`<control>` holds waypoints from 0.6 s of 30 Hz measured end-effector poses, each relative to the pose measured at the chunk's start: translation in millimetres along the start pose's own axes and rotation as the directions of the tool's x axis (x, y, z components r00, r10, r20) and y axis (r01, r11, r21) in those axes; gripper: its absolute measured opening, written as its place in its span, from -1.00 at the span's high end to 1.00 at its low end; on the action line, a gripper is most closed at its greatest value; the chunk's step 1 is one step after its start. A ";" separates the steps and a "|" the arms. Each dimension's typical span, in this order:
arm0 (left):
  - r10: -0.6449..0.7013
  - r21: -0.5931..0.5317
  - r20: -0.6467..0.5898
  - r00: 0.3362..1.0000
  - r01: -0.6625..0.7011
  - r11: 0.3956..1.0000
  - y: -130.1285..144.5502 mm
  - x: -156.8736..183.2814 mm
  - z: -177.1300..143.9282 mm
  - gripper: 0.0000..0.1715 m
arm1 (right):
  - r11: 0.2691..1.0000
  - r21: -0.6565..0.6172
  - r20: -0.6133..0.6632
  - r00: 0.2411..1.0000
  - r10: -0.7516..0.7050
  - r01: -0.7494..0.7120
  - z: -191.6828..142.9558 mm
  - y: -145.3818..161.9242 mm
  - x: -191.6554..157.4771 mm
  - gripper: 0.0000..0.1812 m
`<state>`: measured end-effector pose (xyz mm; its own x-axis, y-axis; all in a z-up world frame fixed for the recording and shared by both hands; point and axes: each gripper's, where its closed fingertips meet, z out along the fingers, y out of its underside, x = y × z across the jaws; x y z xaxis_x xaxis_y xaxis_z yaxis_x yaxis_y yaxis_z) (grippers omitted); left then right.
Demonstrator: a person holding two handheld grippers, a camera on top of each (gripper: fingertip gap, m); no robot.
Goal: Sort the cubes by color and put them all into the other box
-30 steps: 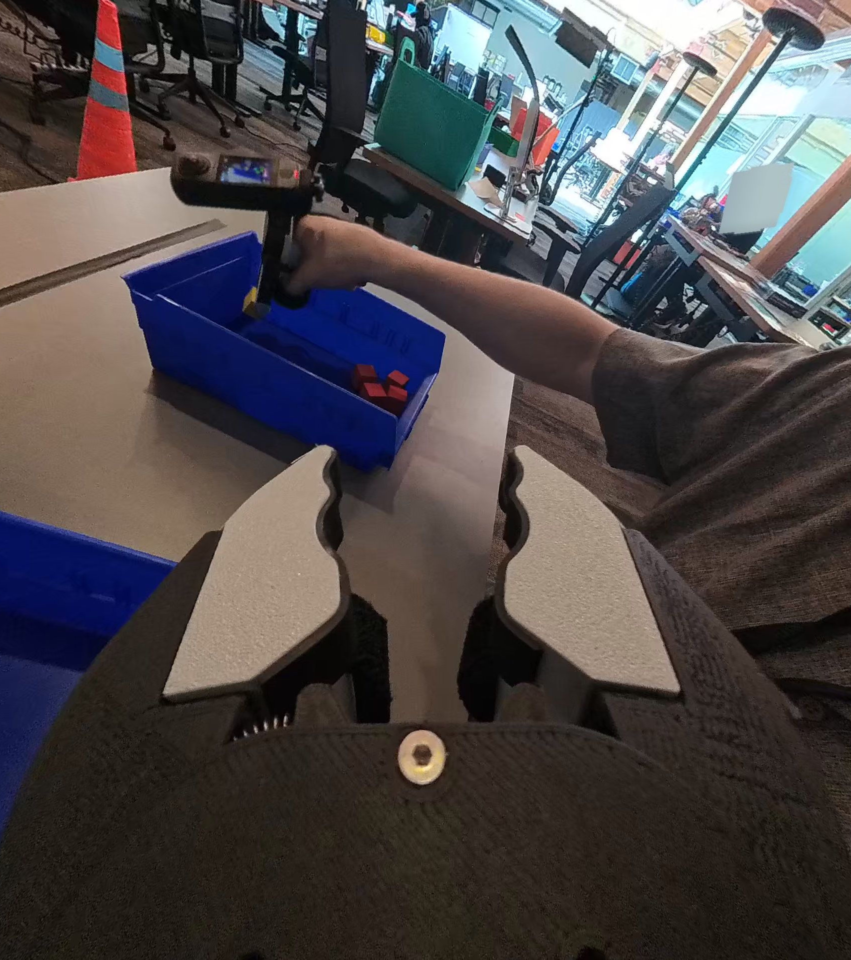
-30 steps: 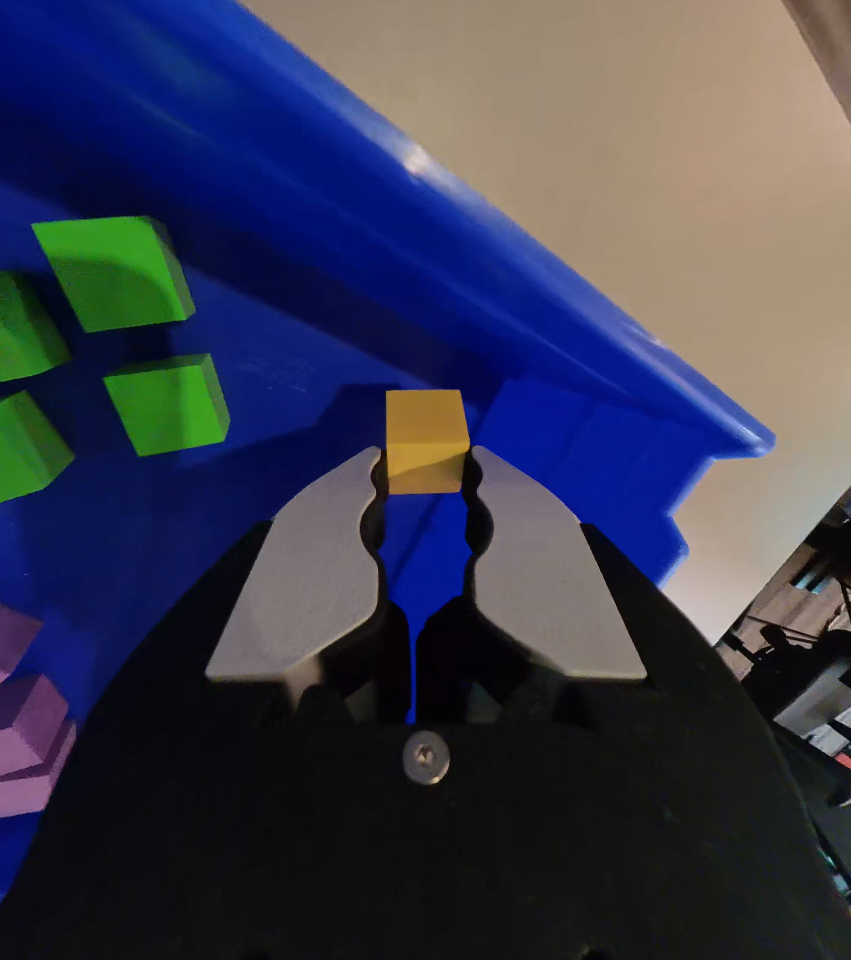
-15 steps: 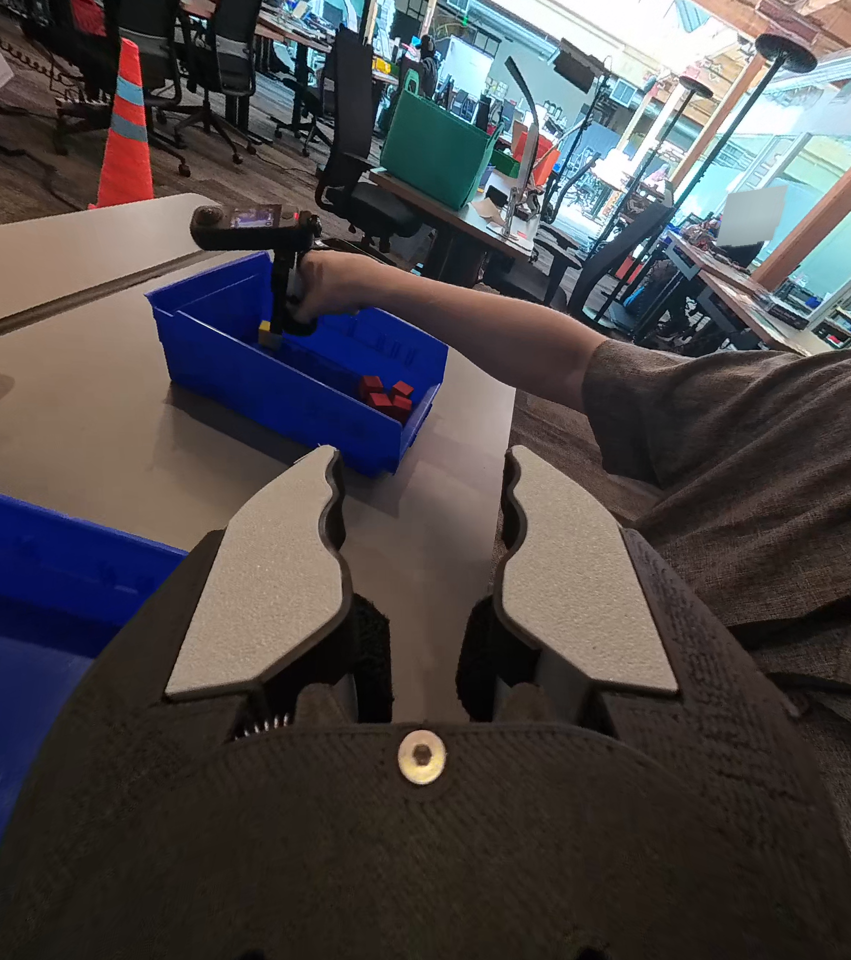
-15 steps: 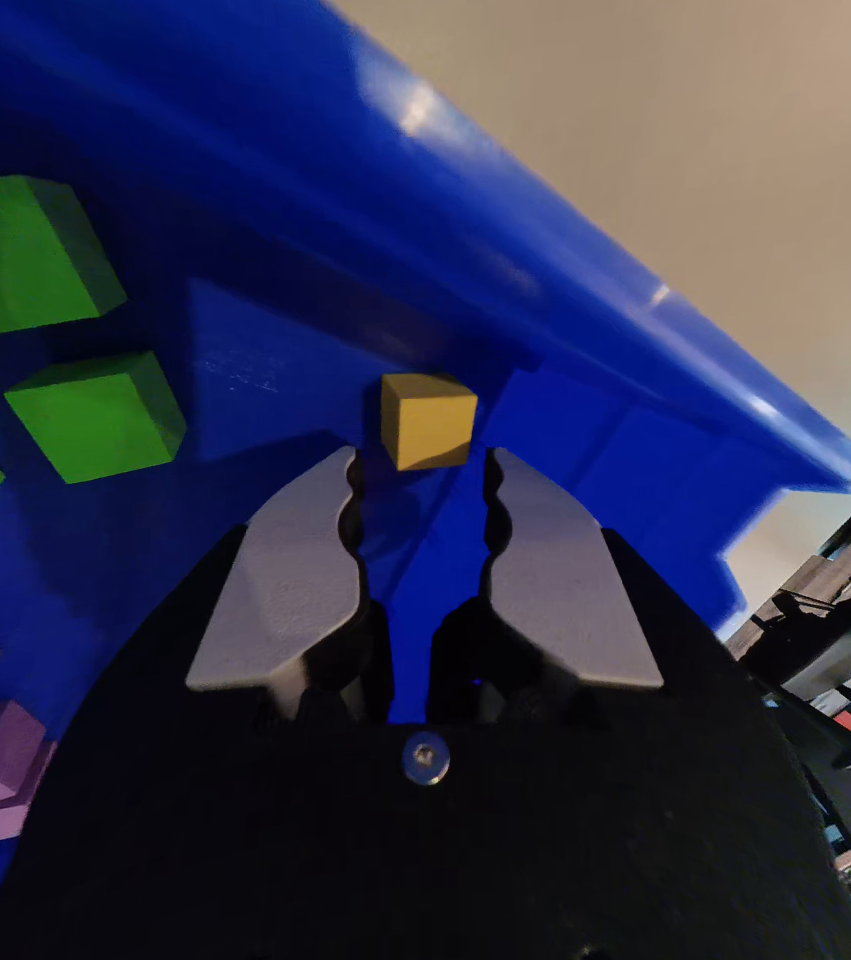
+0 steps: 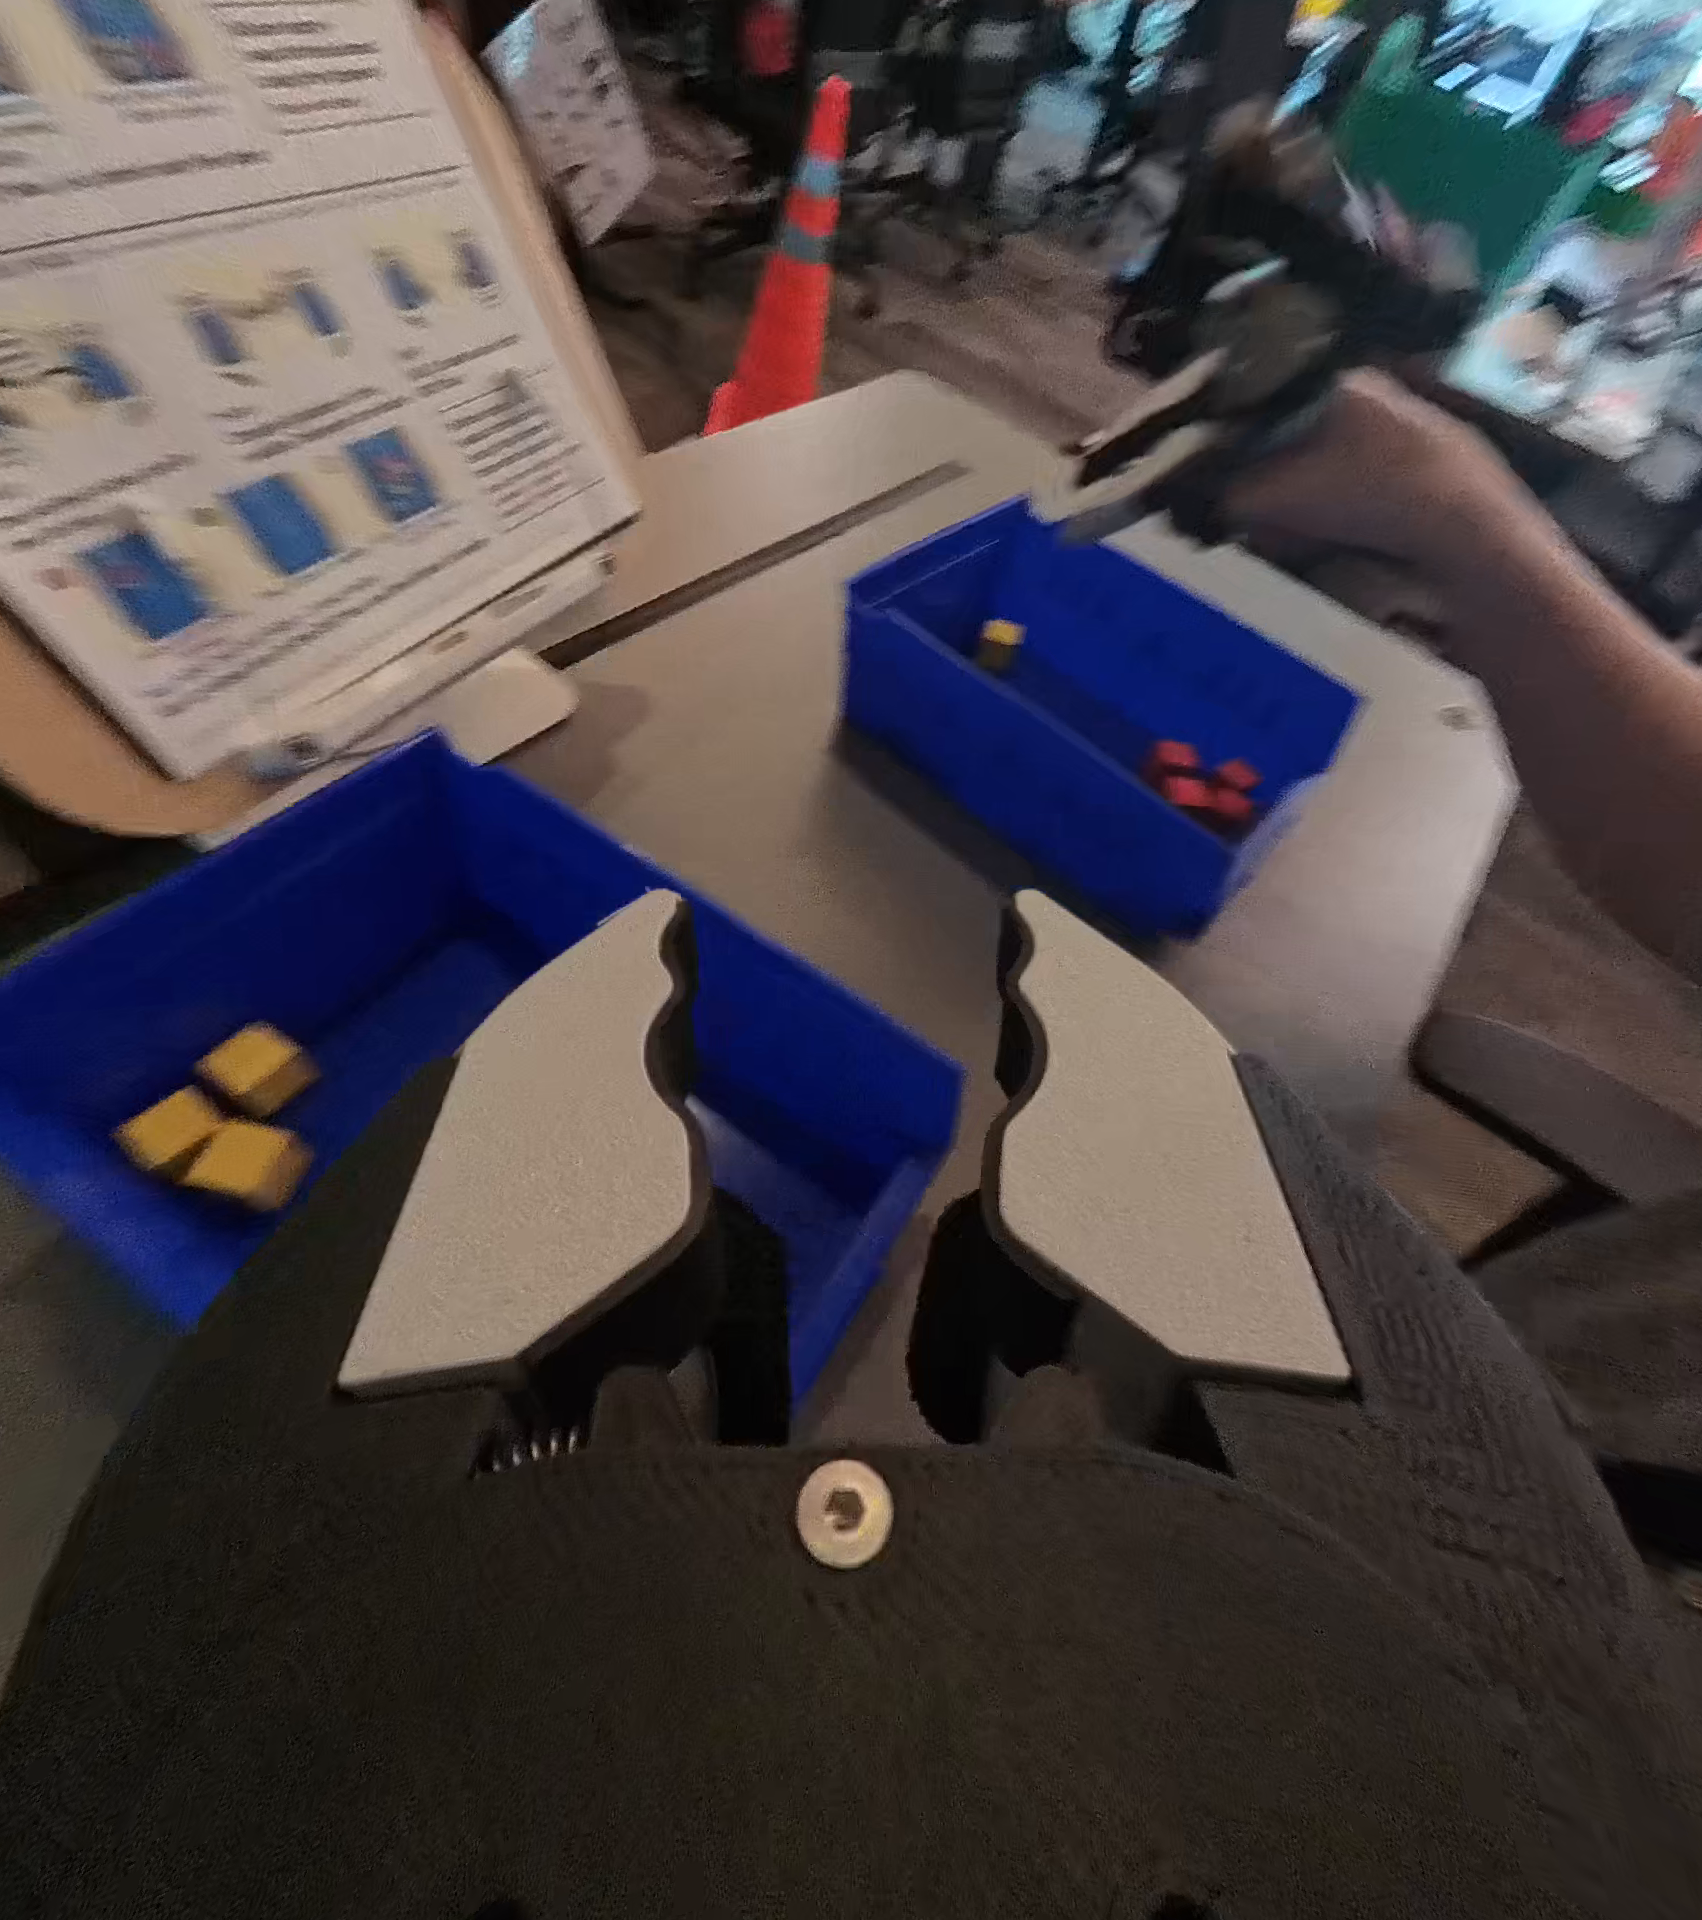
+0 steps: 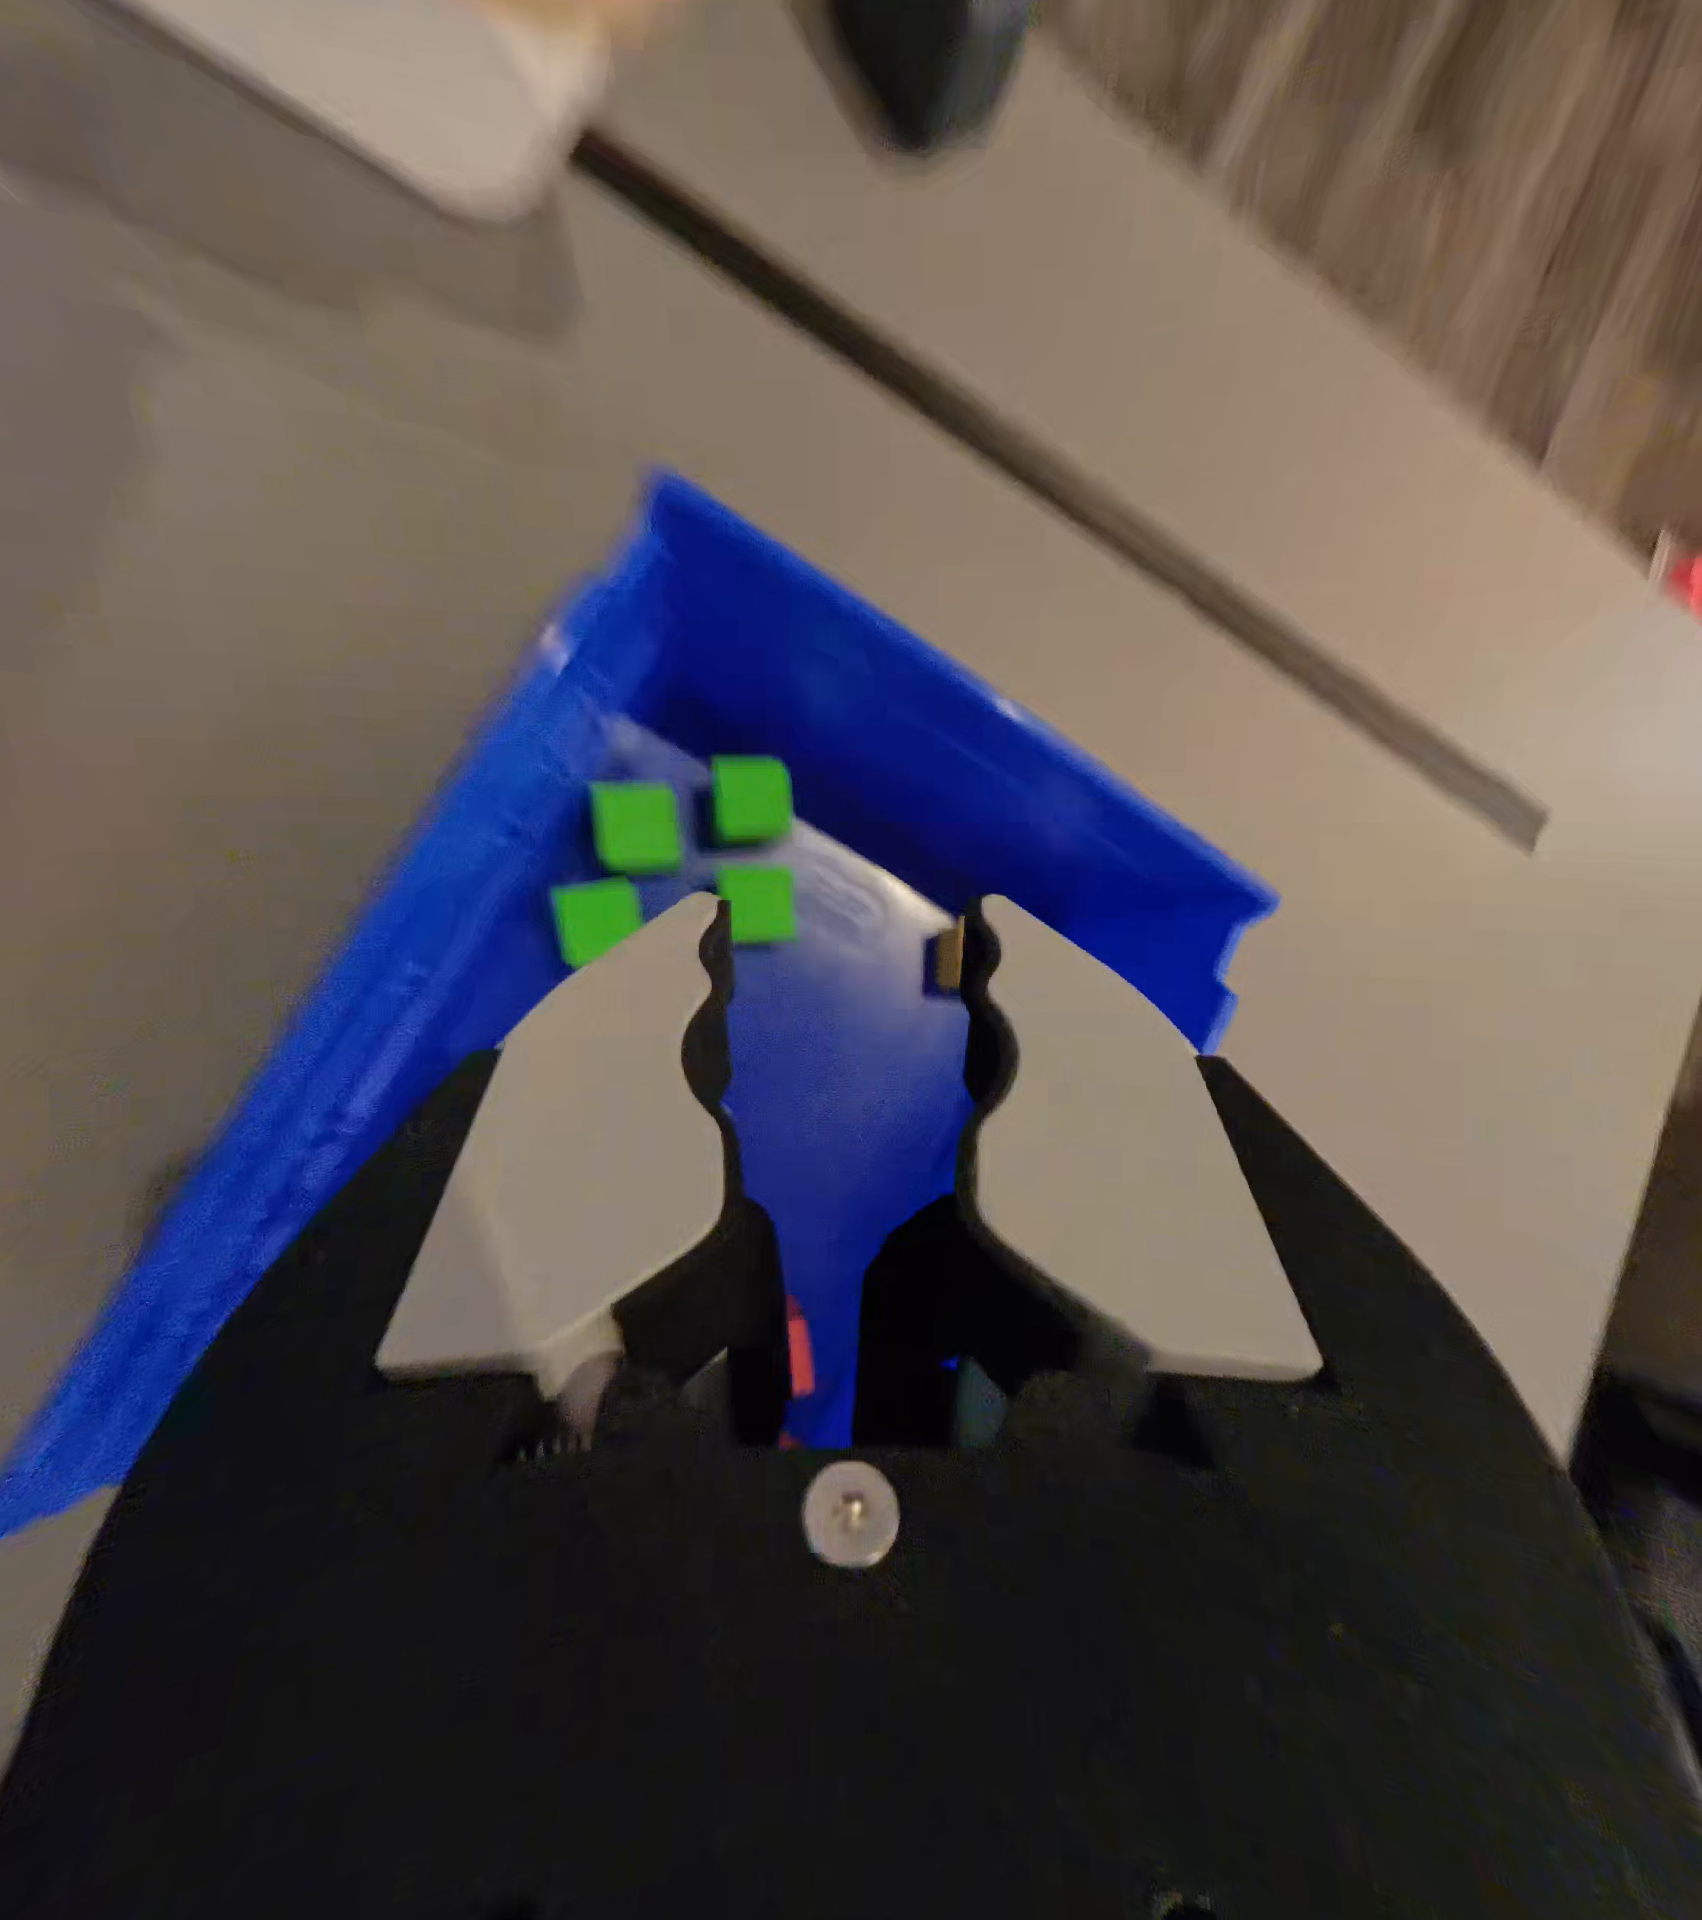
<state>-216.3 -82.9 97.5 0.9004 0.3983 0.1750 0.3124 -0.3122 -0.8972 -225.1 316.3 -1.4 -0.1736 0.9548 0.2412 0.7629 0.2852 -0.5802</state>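
Note:
My left gripper (image 5: 847, 914) is open and empty, above the near blue bin (image 5: 556, 821), which holds three yellow cubes (image 5: 223, 1132) at its left end. A second blue bin (image 5: 1013, 758) farther off holds one yellow cube (image 5: 1000, 642) and some red cubes (image 5: 1202, 784). My right gripper (image 6: 845, 914) is open and empty, well above that bin (image 6: 930, 727). It shows blurred in the left wrist view (image 5: 1138, 457). The yellow cube (image 6: 946, 961) lies on the bin floor, partly hidden behind my right fingertip. Several green cubes (image 6: 681, 842) lie in the far corner.
The bins stand on a grey table (image 5: 722, 748) with a dark groove (image 6: 1034, 468) across it. A white poster board (image 5: 203, 364) stands at the back left on a white base (image 6: 473, 104). An orange cone (image 5: 795, 281) stands on the floor behind.
My right gripper opened, let go of the yellow cube on the bin floor, and rose away from the bin. My left gripper swung left over the near bin with the yellow cubes.

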 end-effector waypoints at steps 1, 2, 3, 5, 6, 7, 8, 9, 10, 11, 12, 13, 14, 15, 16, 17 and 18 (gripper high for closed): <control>0.004 -0.038 0.056 0.998 -0.002 0.999 -0.6 -11.3 4.4 0.34 | 0.996 0.089 0.012 1.000 0.000 -0.001 -16.5 -11.2 -12.6 0.54; 0.014 -0.074 0.117 0.993 -0.005 0.997 0.3 -22.3 10.4 0.34 | 0.985 0.170 0.028 1.000 -0.005 0.000 -32.0 -19.9 -26.5 0.54; 0.029 -0.110 0.181 0.983 -0.009 0.994 3.3 -33.7 17.5 0.34 | 0.970 0.243 0.039 0.999 -0.009 -0.001 -45.9 -26.6 -39.4 0.54; 0.061 -0.200 0.314 0.947 0.003 0.980 17.1 -60.7 33.0 0.34 | 0.933 0.359 0.065 0.998 -0.013 -0.012 -67.2 -34.8 -63.2 0.55; 0.063 -0.248 0.348 0.935 0.027 0.968 27.1 -71.6 42.2 0.33 | 0.918 0.396 0.086 0.996 -0.019 -0.017 -73.6 -36.2 -75.0 0.56; 0.054 -0.297 0.366 0.929 0.061 0.953 38.4 -80.9 52.0 0.33 | 0.906 0.423 0.106 0.994 -0.033 -0.015 -77.3 -36.7 -86.6 0.57; 0.055 -0.349 0.375 0.925 0.086 0.933 49.5 -89.8 61.3 0.34 | 0.899 0.438 0.113 0.992 -0.048 -0.006 -78.1 -35.7 -95.4 0.57; 0.068 -0.406 0.370 0.926 0.096 0.909 60.2 -98.1 70.6 0.36 | 0.895 0.447 0.119 0.991 -0.062 0.002 -77.4 -34.3 -102.5 0.57; 0.091 -0.483 0.352 0.931 0.097 0.870 73.2 -105.9 78.0 0.41 | 0.891 0.454 0.134 0.988 -0.077 0.008 -75.8 -32.8 -109.3 0.57; 0.136 -0.574 0.336 0.932 0.088 0.814 86.5 -116.2 81.8 0.44 | 0.889 0.458 0.152 0.984 -0.090 0.010 -73.4 -30.8 -115.7 0.57; 0.207 -0.652 0.322 0.924 0.058 0.756 95.8 -130.1 83.2 0.44 | 0.889 0.457 0.165 0.981 -0.103 0.016 -70.0 -27.9 -120.7 0.57; 0.274 -0.716 0.291 0.917 0.019 0.698 103.3 -142.8 84.2 0.44 | 0.889 0.457 0.174 0.978 -0.112 0.020 -66.5 -25.2 -124.1 0.57; 0.304 -0.773 0.250 0.920 0.000 0.634 112.0 -152.0 84.8 0.43 | 0.889 0.457 0.184 0.976 -0.120 0.023 -62.8 -22.1 -127.2 0.57; 0.306 -0.818 0.215 0.927 0.000 0.576 120.3 -159.3 84.9 0.39 | 0.891 0.453 0.195 0.973 -0.124 0.023 -59.0 -18.6 -129.5 0.57; 0.297 -0.849 0.183 0.937 -0.001 0.529 127.4 -165.0 85.2 0.37 | 0.890 0.455 0.204 0.971 -0.124 0.018 -56.0 -16.4 -130.7 0.58; 0.284 -0.872 0.146 0.948 -0.012 0.490 133.1 -168.9 86.2 0.37 | 0.890 0.456 0.216 0.967 -0.132 0.019 -54.2 -15.7 -132.6 0.58; 0.283 -0.890 0.118 0.952 -0.025 0.454 137.5 -173.7 86.7 0.38 | 0.893 0.450 0.219 0.966 -0.141 0.029 -53.1 -15.1 -133.4 0.58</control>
<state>-356.1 -120.2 -91.4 0.9098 0.3925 -0.1352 0.3892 -0.9197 -0.0509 -180.5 180.2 16.6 -0.4115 0.8998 0.1449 0.3956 0.3196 -0.8610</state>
